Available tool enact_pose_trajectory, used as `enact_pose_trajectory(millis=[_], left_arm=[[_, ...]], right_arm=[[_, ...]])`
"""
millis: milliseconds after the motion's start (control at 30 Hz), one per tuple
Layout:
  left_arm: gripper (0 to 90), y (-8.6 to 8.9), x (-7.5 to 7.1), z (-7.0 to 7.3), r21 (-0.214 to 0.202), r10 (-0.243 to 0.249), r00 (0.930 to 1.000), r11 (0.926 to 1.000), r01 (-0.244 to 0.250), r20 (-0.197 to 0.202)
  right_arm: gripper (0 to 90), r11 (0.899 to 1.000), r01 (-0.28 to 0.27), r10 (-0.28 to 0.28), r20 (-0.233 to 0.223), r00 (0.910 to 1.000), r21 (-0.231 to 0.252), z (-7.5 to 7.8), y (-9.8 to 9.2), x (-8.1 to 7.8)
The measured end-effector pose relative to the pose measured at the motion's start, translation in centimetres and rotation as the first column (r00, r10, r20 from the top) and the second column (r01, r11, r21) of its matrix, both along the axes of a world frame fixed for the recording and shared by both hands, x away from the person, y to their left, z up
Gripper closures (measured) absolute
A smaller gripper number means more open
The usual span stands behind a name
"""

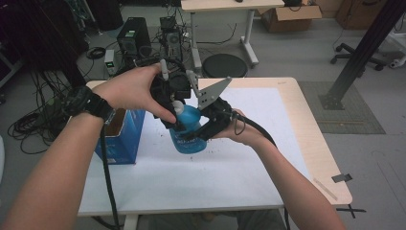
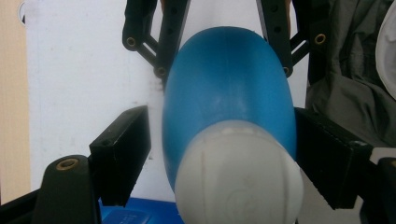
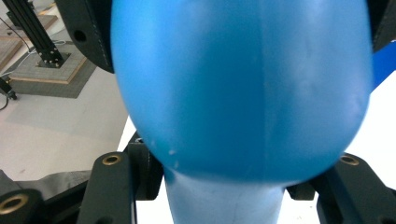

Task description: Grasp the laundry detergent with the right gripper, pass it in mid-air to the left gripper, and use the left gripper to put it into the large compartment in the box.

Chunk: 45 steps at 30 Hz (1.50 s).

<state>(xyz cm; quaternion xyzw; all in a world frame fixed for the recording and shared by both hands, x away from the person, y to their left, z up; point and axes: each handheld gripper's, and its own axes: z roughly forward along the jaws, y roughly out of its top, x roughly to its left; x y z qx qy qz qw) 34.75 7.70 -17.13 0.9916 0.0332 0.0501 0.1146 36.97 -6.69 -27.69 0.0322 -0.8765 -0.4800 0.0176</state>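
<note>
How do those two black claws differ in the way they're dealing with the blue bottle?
The right gripper is clamped shut on the blue bottle, squeezing its wide body, while the left gripper is at the white cap, one pad touching and the other with a gap showing beside the bottle. The right gripper bears a grey three-cornered plate; the left one's top is covered by the hand. Both have black jaws and meet at the same bottle above the table.
</note>
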Motion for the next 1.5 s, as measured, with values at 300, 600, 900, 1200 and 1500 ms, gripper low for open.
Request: enact_pose_trajectory(millis=[300, 600, 900, 1200, 1500], left_arm=[[27.0, -0.10, 0.04, -0.06, 0.001, -0.002, 1.0000, 1.0000, 0.002, -0.003], [30.2, -0.29, 0.00, -0.20, 0.011, -0.004, 1.0000, 0.9999, 0.004, -0.003], [32.8, -0.40, -0.01, -0.18, 0.013, -0.005, 1.0000, 0.9999, 0.005, -0.002], [37.3, -0.39, -0.03, -0.16, 0.017, 0.001, 1.0000, 0.9999, -0.001, -0.001], [38.0, -0.55, 0.01, 0.04, 0.018, 0.024, 0.9997, 0.9996, -0.024, -0.010]], right_arm=[[43.1, 1.000, 0.003, -0.003, 0.002, 1.0000, 0.002, 0.02, -0.03, 0.01], [43.0, 1.000, 0.009, -0.009, -0.007, 0.9999, 0.002, -0.22, -0.06, 0.04], [43.0, 1.000, 0.012, -0.012, -0.006, 0.9999, 0.005, -0.19, -0.14, 0.04], [43.0, 1.000, 0.016, -0.016, -0.012, 0.9998, 0.005, -0.23, -0.05, 0.03], [42.7, 1.000, 0.016, -0.016, -0.019, 0.9997, 0.008, -0.20, -0.11, 0.06]])
